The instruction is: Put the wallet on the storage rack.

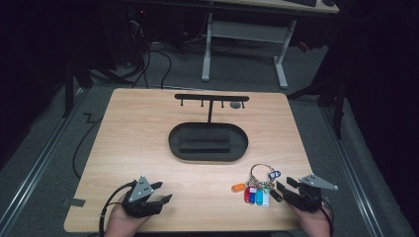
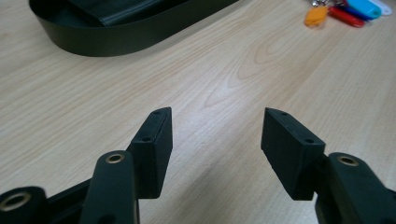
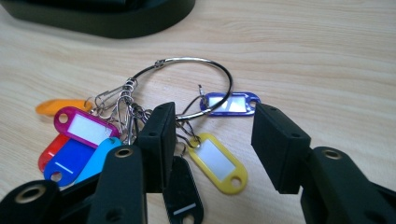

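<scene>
The left gripper (image 1: 157,193) rests near the table's (image 1: 148,123) front left edge with its jaws spread and nothing between them; in the left gripper view only bare wood lies ahead, so it is judged to be idle and kept clear of the work. At the centre stands the black oval tray (image 1: 173,143) with a post carrying a hook bar (image 1: 211,97) above its far side, a likely place for hanging. Right of centre, near the front edge, the key ring (image 3: 187,70) lies flat on the table with its coloured tags (image 1: 254,194) fanned toward the person. The right gripper (image 1: 282,186) is at the ring, jaws released; in the right gripper view they straddle the ring's near arc and a yellow tag (image 3: 217,161), not yet closed on it. The tags and clips crowd the wire, so a clean pinch on the ring alone looks awkward.
</scene>
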A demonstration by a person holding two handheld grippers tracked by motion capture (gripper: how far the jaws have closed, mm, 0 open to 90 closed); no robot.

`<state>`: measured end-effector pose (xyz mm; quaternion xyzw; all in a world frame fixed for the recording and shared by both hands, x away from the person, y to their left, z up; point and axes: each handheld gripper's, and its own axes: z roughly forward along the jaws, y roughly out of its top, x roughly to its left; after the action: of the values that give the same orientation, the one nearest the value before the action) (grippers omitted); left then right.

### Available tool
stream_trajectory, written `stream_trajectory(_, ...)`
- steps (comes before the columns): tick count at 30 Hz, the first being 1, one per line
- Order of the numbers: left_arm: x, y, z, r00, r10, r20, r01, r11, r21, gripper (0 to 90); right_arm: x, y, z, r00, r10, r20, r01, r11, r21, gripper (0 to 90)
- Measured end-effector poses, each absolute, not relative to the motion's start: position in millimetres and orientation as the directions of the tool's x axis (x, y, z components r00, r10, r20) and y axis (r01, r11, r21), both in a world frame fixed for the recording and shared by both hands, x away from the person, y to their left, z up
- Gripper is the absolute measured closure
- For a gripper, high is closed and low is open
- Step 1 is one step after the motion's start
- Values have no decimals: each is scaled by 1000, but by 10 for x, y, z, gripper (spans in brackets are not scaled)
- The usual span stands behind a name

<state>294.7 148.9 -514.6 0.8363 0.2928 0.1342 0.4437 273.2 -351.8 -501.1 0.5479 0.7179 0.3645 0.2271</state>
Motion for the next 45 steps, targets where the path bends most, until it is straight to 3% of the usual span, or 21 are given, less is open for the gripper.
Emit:
stream_trajectory(15, 2879, 1473, -5150, 821, 570, -33, 352, -461, 815, 438, 3471, -3372, -4739, -366, 930, -10, 807, 323, 494, 555)
stream_trajectory(22, 2856, 1467, -5144, 827, 562, -17, 338, -473, 813, 438, 3887, -3188, -4784, -444, 895, -44, 849, 436, 297, 535)
stream_trajectory(38, 2824, 1440, -5181, 843, 537, 15, 317, -520, 793, 438, 4274, -3217, -4810, -433, 900, 49, 897, 425, 121, 643)
stream_trajectory(45, 2822, 1435, -5184, 845, 534, 16, 315, -522, 793, 438, 4293, -3167, -4865, -453, 891, 28, 891, 451, 53, 681)
